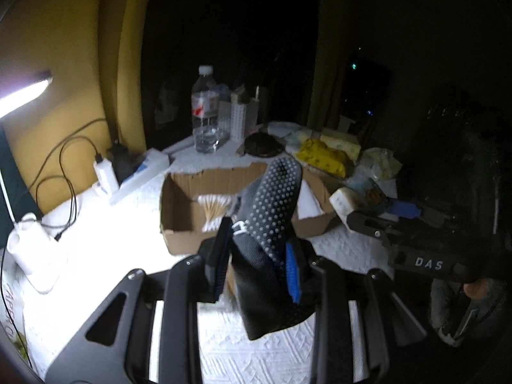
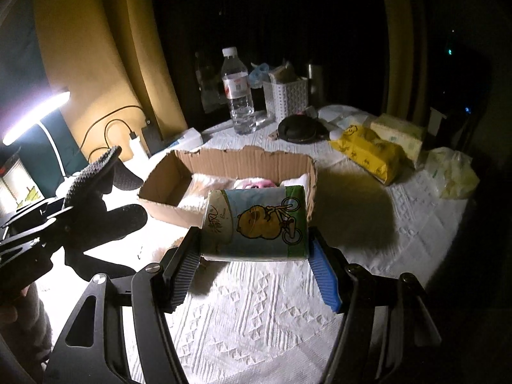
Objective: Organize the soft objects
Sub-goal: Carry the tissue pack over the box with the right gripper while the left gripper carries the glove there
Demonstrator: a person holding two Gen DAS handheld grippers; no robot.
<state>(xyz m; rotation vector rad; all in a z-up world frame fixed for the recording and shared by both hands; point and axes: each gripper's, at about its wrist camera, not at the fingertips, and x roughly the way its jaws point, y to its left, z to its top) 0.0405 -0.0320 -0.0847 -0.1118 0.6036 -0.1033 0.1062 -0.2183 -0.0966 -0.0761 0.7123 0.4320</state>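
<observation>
gripped sock [image 1: 272, 224] — tissue pack [image 2: 256, 224]

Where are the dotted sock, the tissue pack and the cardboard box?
dotted sock [image 1: 275, 204]: left wrist view, its dotted sole.
tissue pack [image 2: 256, 224]: right wrist view, its printed front.
cardboard box [image 2: 243, 160]: right wrist view, its far wall.

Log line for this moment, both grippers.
left gripper: shut on sock | right gripper: shut on tissue pack | both held above table before box
</observation>
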